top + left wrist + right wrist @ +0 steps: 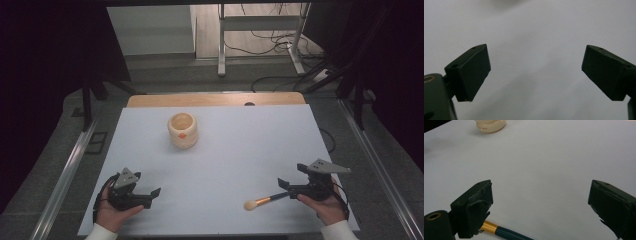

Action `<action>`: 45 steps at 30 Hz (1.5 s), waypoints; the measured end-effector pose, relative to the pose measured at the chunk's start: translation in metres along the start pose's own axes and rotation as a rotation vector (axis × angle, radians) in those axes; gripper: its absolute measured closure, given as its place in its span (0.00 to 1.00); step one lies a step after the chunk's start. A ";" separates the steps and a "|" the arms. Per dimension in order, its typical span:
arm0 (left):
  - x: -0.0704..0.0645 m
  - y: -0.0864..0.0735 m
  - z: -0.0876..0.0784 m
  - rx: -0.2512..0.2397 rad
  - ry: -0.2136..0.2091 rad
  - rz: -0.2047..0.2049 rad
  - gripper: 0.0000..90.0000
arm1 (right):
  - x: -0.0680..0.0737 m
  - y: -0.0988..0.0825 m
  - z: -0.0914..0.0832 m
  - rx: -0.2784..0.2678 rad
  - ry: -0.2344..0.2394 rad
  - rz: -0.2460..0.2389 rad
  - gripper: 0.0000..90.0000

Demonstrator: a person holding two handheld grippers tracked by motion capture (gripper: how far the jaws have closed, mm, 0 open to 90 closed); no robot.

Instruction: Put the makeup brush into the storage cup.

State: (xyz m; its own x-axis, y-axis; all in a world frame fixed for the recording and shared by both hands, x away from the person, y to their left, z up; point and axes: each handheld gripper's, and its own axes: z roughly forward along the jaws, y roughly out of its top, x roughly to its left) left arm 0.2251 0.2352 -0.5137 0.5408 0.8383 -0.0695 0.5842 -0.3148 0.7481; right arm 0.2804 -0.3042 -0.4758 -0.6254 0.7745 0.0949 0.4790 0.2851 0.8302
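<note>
Gold-banded brush (265, 201) by right gripper (290, 183).

From above my side the high view looks forward and down over the whole white table (220, 165), while my two gripper views skim close and low across it, my right one sharing the cream pot (490, 125) with the high view.

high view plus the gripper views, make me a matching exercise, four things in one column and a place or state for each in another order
Things:
1. cream cup
2. makeup brush
3. left gripper
4. right gripper

Places or states:
A. lying flat near the table's front edge, bristles pointing left
B. open over bare tabletop, at the table's front left
C. upright towards the table's far side
D. open, right beside the brush handle

Pairs: 1-C, 2-A, 3-B, 4-D
</note>
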 end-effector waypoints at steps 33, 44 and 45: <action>-0.002 0.001 0.001 0.007 -0.019 0.012 0.08 | -0.009 0.007 -0.003 0.032 -0.005 -0.044 0.07; -0.002 0.004 0.003 0.005 -0.023 0.010 0.08 | -0.012 0.019 -0.007 0.046 0.022 -0.093 0.07; -0.002 0.004 0.003 0.006 -0.022 0.011 0.08 | -0.012 0.020 -0.008 0.051 0.024 -0.101 0.07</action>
State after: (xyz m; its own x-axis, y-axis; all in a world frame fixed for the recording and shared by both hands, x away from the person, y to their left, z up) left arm 0.2283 0.2310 -0.5120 0.5602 0.8249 -0.0759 0.5818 -0.3265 0.7450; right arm 0.2928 -0.3123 -0.4563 -0.6863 0.7269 0.0257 0.4428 0.3896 0.8075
